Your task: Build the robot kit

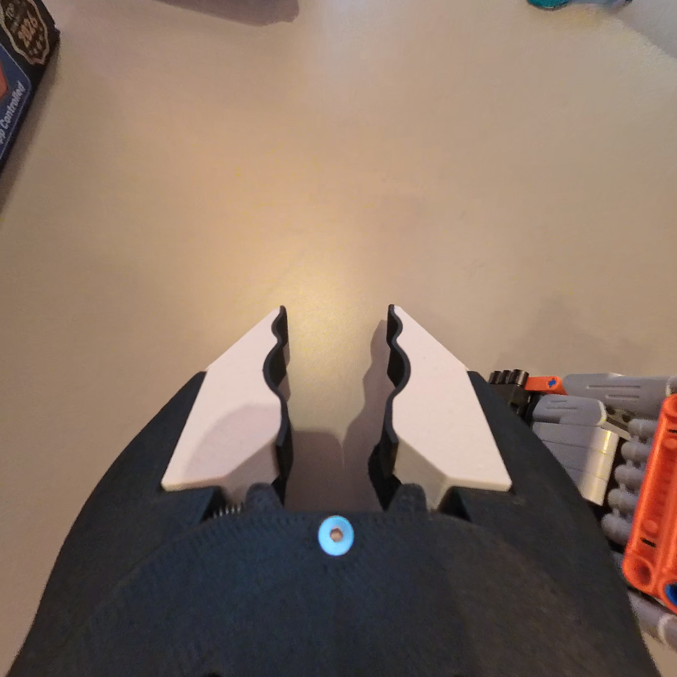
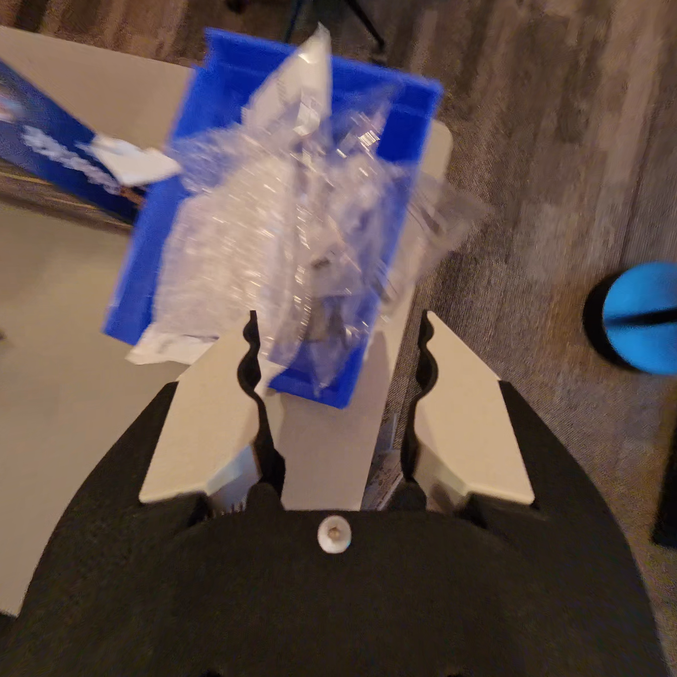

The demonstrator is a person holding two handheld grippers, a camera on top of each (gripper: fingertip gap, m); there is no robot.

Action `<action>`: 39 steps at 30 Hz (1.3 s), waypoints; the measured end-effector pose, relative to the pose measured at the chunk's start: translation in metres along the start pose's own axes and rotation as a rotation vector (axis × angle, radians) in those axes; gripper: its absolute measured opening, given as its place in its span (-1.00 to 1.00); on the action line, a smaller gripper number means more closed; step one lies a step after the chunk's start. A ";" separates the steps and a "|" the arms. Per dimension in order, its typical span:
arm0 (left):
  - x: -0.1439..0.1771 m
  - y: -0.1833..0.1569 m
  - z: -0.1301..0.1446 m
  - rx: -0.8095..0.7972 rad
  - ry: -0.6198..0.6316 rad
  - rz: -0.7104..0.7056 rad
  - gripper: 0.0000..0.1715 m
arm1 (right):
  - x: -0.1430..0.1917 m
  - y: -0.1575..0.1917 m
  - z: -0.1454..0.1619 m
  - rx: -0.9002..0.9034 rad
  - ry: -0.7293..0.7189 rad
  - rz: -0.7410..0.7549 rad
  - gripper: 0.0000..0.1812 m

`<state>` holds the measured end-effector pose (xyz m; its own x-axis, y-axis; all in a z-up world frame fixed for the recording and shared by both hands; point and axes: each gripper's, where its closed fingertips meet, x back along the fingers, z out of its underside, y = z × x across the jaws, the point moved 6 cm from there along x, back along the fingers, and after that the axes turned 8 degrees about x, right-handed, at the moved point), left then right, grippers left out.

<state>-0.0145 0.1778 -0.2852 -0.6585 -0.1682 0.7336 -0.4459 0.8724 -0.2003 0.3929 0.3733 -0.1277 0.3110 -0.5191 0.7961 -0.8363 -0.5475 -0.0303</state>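
Observation:
My left gripper (image 1: 336, 309) is open and empty, close above the bare beige table (image 1: 329, 165). A grey and orange brick-built model (image 1: 593, 436) lies just to its right, partly hidden by the gripper body. My right gripper (image 2: 339, 315) is open above the near end of a blue bin (image 2: 227, 84) at the table's corner. Crumpled clear plastic bags (image 2: 293, 205) fill the bin and stick out above it, blurred. One bag's lower end lies next to my left finger (image 2: 216, 384); I cannot tell whether they touch.
A dark printed box (image 1: 22, 73) lies at the table's left edge, and a teal object (image 1: 571, 3) shows at the far edge. A blue box (image 2: 55, 154) lies left of the bin. The table edge (image 2: 443, 146) and grey carpet (image 2: 549, 183) are to the right, with a blue round object (image 2: 644, 318) on the floor. Across from one pair of fingers to the other is roughly 45 cm. The teal object (image 1: 571, 3) is about 30 cm from my left fingertips.

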 end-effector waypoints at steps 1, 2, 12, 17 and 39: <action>0.002 0.000 -0.001 0.001 -0.002 -0.006 -0.39 | -0.010 -0.008 0.019 -0.045 0.003 -0.017 -0.06; 0.005 0.000 -0.001 0.003 -0.005 -0.008 -0.39 | -0.020 -0.013 0.037 -0.078 0.014 -0.039 -0.07; 0.025 -0.002 0.000 0.032 -0.003 -0.053 -0.39 | -0.073 -0.008 0.077 -0.072 0.016 -0.139 -0.93; 0.037 -0.009 0.004 0.024 -0.009 -0.070 -0.39 | -0.059 -0.004 0.094 -0.024 0.062 -0.107 -0.97; 0.149 -0.051 0.038 0.135 -0.081 -0.093 -0.08 | 0.119 0.196 0.127 0.116 -0.260 -0.191 -0.24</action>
<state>-0.1127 0.0914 -0.1904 -0.6547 -0.2862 0.6996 -0.5810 0.7826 -0.2236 0.3232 0.1215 -0.1157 0.5741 -0.5422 0.6135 -0.6998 -0.7139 0.0240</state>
